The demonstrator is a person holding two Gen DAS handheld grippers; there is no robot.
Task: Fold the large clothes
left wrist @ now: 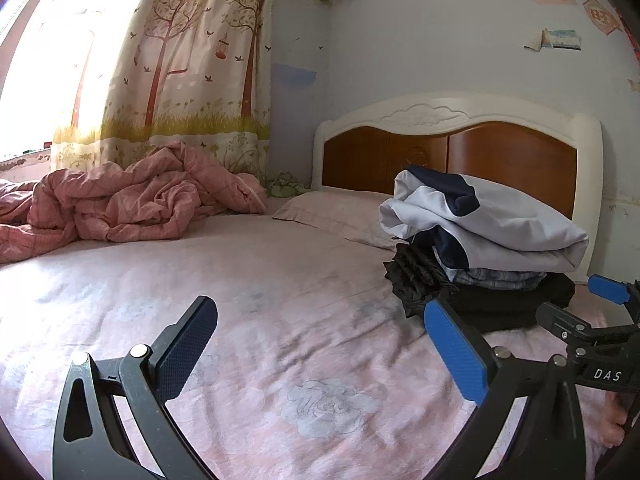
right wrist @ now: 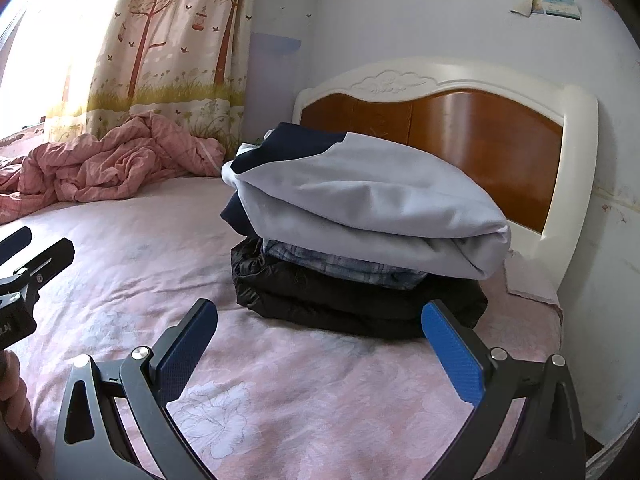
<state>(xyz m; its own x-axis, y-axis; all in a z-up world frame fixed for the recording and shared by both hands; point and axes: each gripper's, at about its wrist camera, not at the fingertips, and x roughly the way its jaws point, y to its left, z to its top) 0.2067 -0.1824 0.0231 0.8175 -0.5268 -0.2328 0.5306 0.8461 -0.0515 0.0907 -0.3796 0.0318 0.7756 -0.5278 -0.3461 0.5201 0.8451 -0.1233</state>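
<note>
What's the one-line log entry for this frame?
left gripper open | right gripper open | folded stack on bed | nothing held

White letters "DAS" on the black body of my right gripper [left wrist: 592,312], beside the folded clothes stack [left wrist: 488,240], red characters on a wall sticker [left wrist: 602,16] too blurred to read

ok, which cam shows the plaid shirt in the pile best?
Right wrist: the plaid shirt shows as a long band between the white top and black jacket. Left wrist catches only a small, distant sliver.
</note>
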